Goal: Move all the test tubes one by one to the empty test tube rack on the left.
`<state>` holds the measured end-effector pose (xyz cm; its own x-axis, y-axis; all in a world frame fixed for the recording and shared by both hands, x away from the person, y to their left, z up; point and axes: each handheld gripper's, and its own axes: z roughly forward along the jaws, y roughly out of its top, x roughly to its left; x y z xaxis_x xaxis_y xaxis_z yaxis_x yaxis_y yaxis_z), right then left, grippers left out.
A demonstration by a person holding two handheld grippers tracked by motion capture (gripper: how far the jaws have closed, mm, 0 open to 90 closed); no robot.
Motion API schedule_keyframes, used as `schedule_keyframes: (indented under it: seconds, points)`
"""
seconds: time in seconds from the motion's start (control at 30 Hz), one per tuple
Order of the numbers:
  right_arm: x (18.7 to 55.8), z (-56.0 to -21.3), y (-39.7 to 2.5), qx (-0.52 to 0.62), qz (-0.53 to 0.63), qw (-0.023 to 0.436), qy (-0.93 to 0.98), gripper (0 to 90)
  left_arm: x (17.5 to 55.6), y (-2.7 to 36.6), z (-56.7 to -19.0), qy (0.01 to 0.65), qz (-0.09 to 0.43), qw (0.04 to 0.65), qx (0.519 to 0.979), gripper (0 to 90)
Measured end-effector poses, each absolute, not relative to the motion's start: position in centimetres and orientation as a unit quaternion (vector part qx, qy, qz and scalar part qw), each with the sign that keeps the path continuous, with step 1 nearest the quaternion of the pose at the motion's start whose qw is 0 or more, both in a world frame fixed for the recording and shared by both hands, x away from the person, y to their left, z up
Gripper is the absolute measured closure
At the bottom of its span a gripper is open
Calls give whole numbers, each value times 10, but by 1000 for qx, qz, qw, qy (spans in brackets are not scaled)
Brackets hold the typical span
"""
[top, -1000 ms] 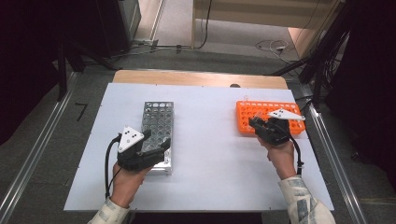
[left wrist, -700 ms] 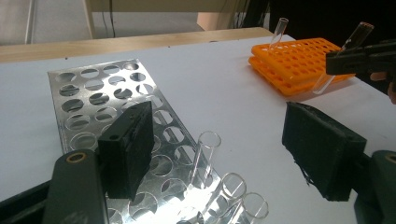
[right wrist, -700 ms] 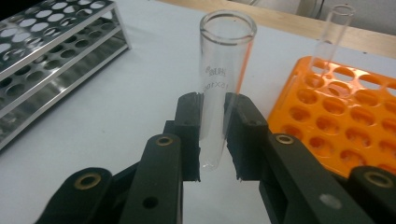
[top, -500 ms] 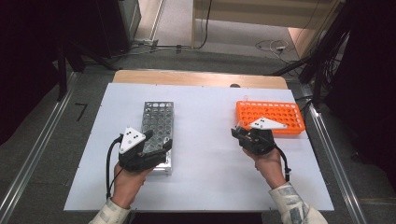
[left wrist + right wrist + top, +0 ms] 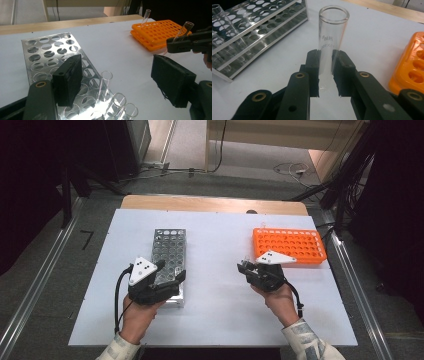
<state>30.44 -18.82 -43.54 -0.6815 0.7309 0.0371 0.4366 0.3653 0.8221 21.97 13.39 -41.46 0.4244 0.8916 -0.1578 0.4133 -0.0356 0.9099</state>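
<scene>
A steel tube rack lies left of centre on the white table, and an orange tube rack lies at the right. My left gripper hovers open over the steel rack's near end, where several glass tubes stand between its jaws. My right gripper is between the two racks, shut on a clear glass test tube that points up out of its pads. The left gripper view shows that tube tilted in the right gripper. One more tube stands in the orange rack's far corner.
The white table board has bare surface between the racks and along its near edge. A wooden strip runs along its far edge. Metal rails flank both sides, and cables lie on the floor beyond.
My right gripper has come away from the orange rack, leftward and toward the person, with the glass tube in it. The left gripper has stayed over the steel rack.
</scene>
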Motion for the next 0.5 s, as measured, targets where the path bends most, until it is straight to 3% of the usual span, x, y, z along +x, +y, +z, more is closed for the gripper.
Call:
schedule_keyframes:
  seconds: [0.5]
  points:
    - [294, -437, -174, 338, 432, 158, 821, 727, 223, 114, -416, 465, 243, 492, 695, 250]
